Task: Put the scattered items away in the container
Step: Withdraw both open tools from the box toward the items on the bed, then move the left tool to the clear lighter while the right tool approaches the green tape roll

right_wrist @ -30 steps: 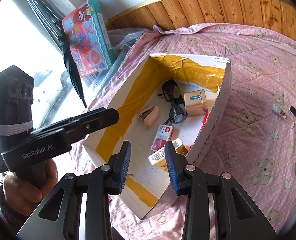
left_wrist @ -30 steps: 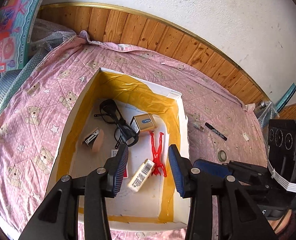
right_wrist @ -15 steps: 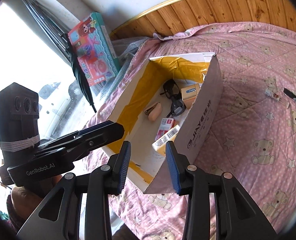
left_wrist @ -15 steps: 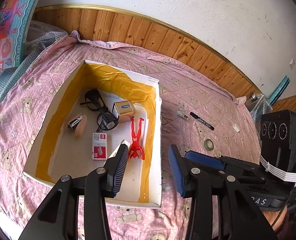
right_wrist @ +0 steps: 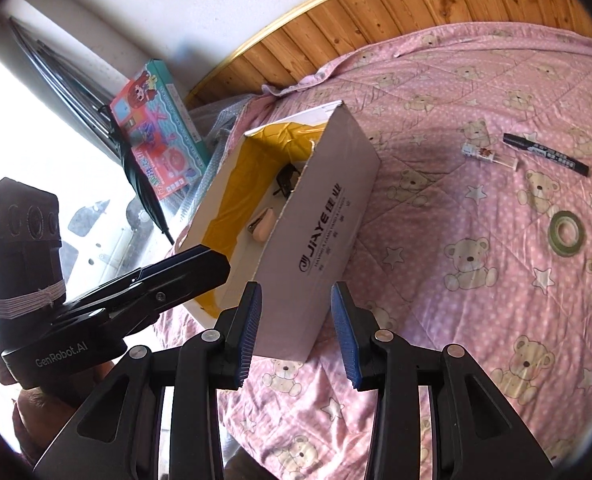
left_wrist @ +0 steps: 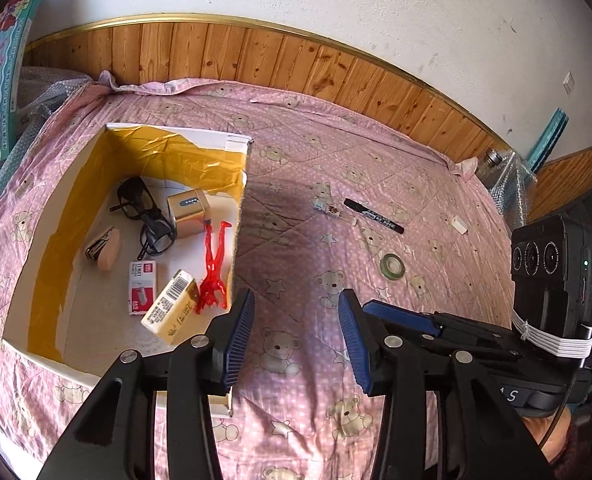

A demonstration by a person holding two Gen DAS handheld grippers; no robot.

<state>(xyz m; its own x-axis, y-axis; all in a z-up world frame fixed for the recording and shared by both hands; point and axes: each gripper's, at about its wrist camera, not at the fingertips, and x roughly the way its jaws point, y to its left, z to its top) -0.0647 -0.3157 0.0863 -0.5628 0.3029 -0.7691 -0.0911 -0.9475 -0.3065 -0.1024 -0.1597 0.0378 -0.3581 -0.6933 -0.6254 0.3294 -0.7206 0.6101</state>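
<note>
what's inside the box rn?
Inside the box: black glasses, gold power bank, stapler, staples pack, barcoded carton, red figure. The left gripper covers the near right corner.

A white plaster wall (left_wrist: 335, 4) tops wooden wainscoting (left_wrist: 256, 60) behind the pink bear-print quilt (left_wrist: 395, 184).

I see a bed (left_wrist: 296, 168) under a pink bear-print quilt. At frame left sits the white box (left_wrist: 238, 216); right of centre lie a black marker (left_wrist: 373, 216), a small clear tube (left_wrist: 329, 209), a tape roll (left_wrist: 391, 264) and a white scrap (left_wrist: 459, 225).
</note>
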